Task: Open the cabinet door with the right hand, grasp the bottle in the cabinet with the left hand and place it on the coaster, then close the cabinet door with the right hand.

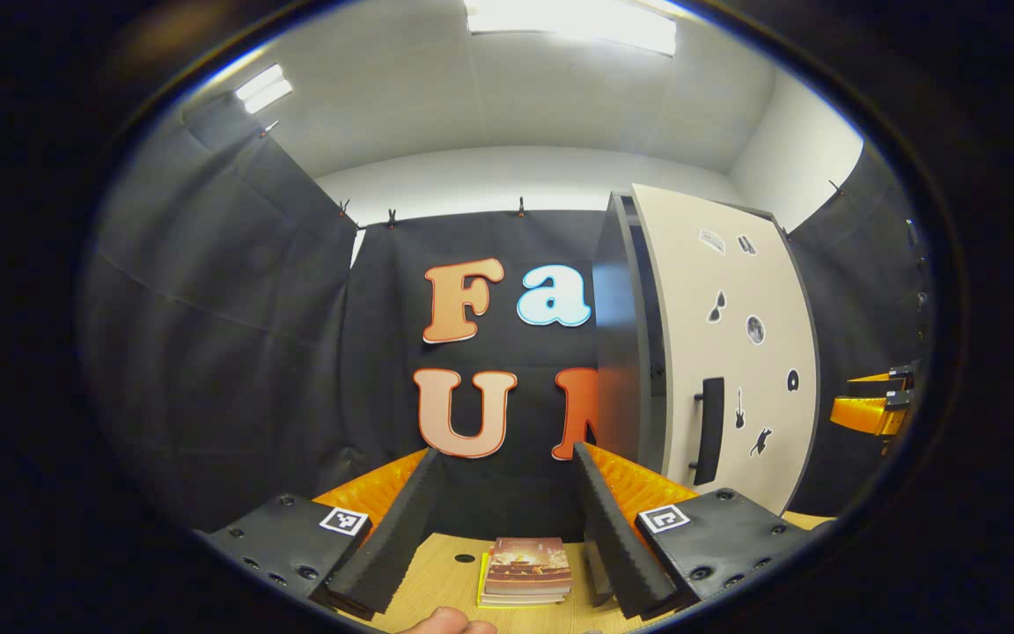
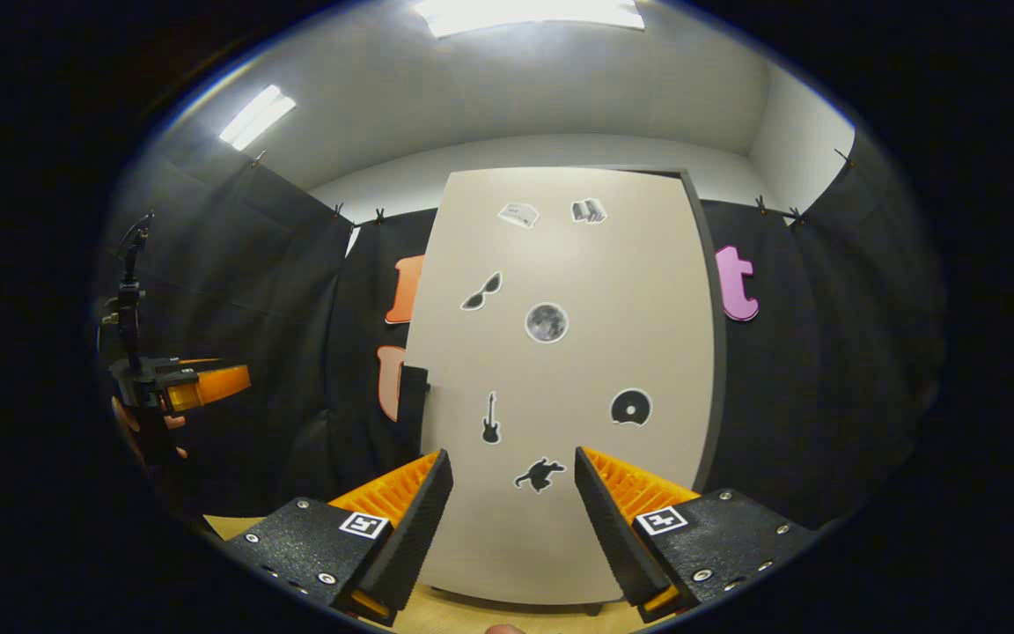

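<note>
The right gripper [image 2: 511, 519] is hovering spread and empty just before the one cabinet door [image 2: 560, 370], standing shut with its handle [image 2: 413, 396] at its left edge, while the left gripper [image 1: 507, 537] is gaping over one coaster stack [image 1: 525, 571].

A light wooden counter [image 1: 445, 572] runs along the bottom of the left gripper view. A small stack of square coasters [image 1: 526, 571] lies flat on it, the top one reddish brown with a warm printed picture, a yellow edge showing beneath. A small dark round spot [image 1: 465, 557] marks the wood just left of the stack. The tall cabinet [image 1: 718, 352] stands on the counter to the right, its pale door shut. In the right gripper view, a strip of the same wood shows below the cabinet's base
</note>
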The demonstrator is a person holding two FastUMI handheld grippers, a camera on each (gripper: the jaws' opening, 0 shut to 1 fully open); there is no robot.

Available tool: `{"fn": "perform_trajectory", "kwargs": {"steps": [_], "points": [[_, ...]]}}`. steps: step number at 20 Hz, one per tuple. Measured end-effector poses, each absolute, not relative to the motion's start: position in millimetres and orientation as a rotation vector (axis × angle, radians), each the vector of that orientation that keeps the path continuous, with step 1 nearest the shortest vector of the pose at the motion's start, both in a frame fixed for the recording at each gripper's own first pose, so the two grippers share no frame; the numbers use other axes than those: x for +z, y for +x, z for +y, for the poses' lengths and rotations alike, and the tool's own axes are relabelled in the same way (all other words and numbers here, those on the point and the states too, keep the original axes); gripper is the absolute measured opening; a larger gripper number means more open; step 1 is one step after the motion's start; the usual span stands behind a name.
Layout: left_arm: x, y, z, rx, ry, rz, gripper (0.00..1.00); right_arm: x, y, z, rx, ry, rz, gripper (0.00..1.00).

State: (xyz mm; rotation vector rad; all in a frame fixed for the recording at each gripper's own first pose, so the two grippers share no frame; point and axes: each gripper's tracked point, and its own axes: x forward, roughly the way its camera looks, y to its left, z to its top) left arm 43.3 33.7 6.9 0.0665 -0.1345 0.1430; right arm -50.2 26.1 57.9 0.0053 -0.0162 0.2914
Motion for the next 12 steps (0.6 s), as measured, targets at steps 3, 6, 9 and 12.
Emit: {"fn": "perform_trajectory", "kwargs": {"steps": [3, 6, 9, 12], "points": [[30, 39, 8, 0.13, 0.103, -0.176, 0.93, 77, -69, -7, 0.247, -0.013, -0.032, 0.9], [31, 41, -25, 0.084, 0.116, -0.159, 0.93, 86, -80, -31, 0.201, -0.002, -0.039, 0.92], [21, 39, -50, 0.04, 0.103, -0.115, 0.96, 93, -92, -44, 0.189, 0.025, -0.048, 0.93], [19, 36, -58, 0.034, 0.099, -0.101, 0.93, 98, -100, -56, 0.169, 0.032, -0.061, 0.93]]}}
